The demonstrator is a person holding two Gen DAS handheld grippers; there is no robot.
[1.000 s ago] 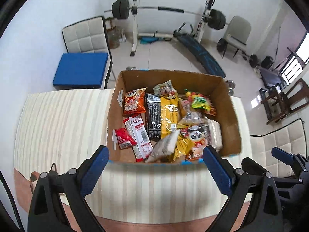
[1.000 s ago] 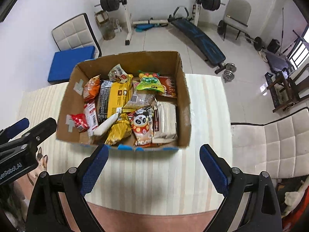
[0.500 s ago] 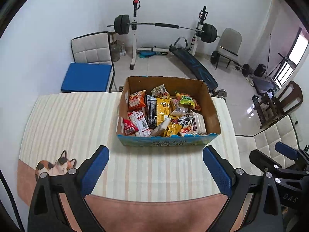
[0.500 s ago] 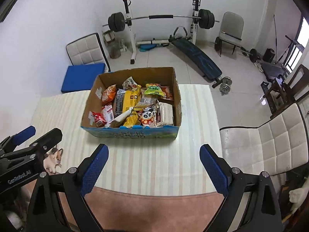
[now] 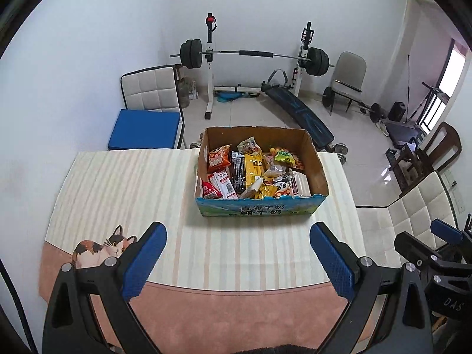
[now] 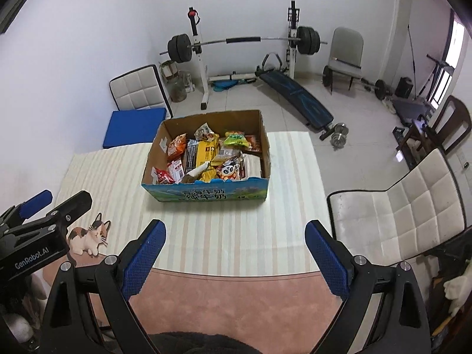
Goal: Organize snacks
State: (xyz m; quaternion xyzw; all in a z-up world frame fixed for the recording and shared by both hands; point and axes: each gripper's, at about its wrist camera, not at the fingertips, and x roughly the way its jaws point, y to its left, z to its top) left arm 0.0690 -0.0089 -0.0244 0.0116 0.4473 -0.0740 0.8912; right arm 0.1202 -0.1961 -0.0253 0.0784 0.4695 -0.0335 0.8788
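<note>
An open cardboard box (image 5: 320, 165) (image 6: 264, 147) with a blue printed front stands on the striped tablecloth near the far edge. It is full of snack packets: an orange bag (image 5: 217, 159), a yellow pack (image 5: 253, 166), a green-topped bag (image 5: 283, 155), a panda-print pack (image 5: 283, 185) (image 6: 230, 171). My left gripper (image 5: 237, 246) is open and empty, well back from the box above the near table edge. My right gripper (image 6: 234, 242) is open and empty, likewise back. Each gripper shows at the side of the other's view.
The table (image 5: 118, 183) has a striped cloth with a cat picture (image 5: 100, 249) at the near left. A white padded chair (image 6: 407, 206) stands right of the table; a chair with a blue cushion (image 5: 144, 128) is behind it. Weight bench and barbell rack (image 5: 253, 56) fill the back.
Both grippers have pulled back and up from right over the box; the box now looks smaller and its blue front shows. Jaws stay open and empty.
</note>
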